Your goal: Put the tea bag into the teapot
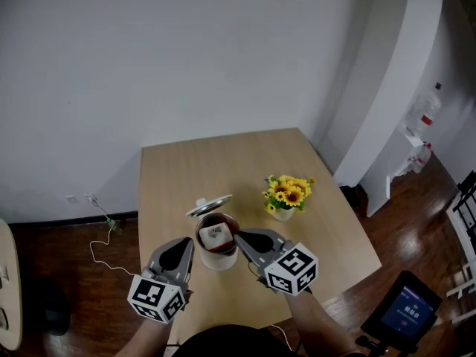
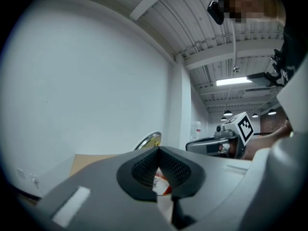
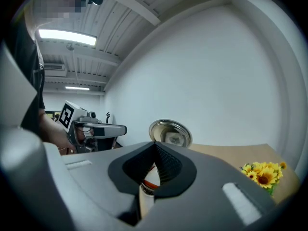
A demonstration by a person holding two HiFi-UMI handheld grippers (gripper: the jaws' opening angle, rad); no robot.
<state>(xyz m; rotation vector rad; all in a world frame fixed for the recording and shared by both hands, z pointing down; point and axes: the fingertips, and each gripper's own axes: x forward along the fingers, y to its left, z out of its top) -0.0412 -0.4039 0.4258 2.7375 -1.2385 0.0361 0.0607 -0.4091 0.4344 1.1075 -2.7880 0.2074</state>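
The tea bag [image 1: 214, 234] appears to lie inside the open teapot [image 1: 218, 260] on the tabletop [image 1: 223, 162], with the lid [image 1: 209, 204] tipped back. The left gripper [image 1: 184, 245] and right gripper [image 1: 241, 237] flank the pot, jaws together and empty. Placement looks complete; only withdrawal is left.

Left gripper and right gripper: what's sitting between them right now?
The teapot, open-topped with the tea bag inside, stands between the left gripper and the right gripper. The head view shows it.
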